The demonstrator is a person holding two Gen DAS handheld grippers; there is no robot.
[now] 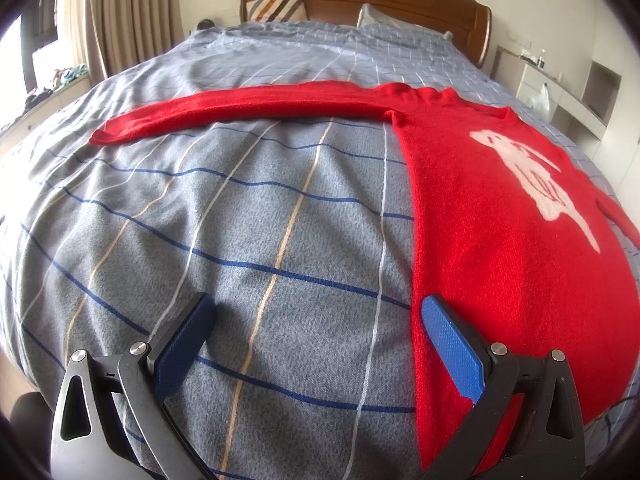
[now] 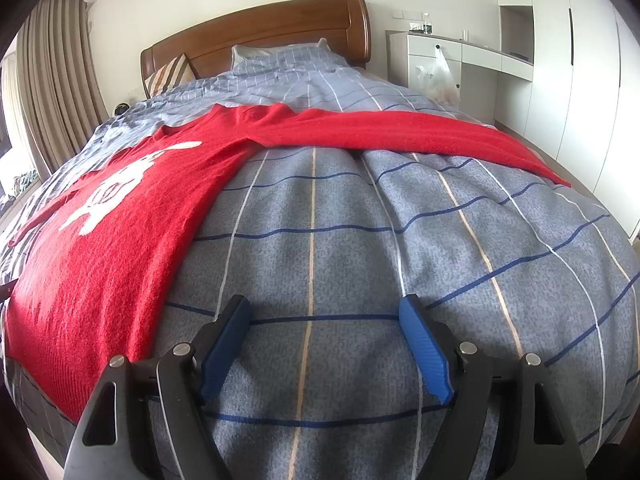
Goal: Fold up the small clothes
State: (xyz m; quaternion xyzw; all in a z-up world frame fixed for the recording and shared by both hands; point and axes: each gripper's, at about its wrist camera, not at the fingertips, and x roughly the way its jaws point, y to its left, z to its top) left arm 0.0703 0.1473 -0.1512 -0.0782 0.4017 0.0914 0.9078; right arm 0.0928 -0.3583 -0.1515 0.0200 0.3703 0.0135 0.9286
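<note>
L gripper (image 1: 316, 320): jaws wide, nothing between; its right finger sits over the edge of the red knit sweater (image 1: 500, 220). R gripper (image 2: 324, 320): jaws wide, nothing held, over bare plaid duvet (image 2: 340, 240).

Sweater lies flat at frame right in the left wrist view, frame left in the right wrist view, sleeves spread.

Handling, est.: soft, light, limp, non-slip knit. Pinch at hem corners or cuff.

Hem partly hidden behind fingers. White motif distorted.
</note>
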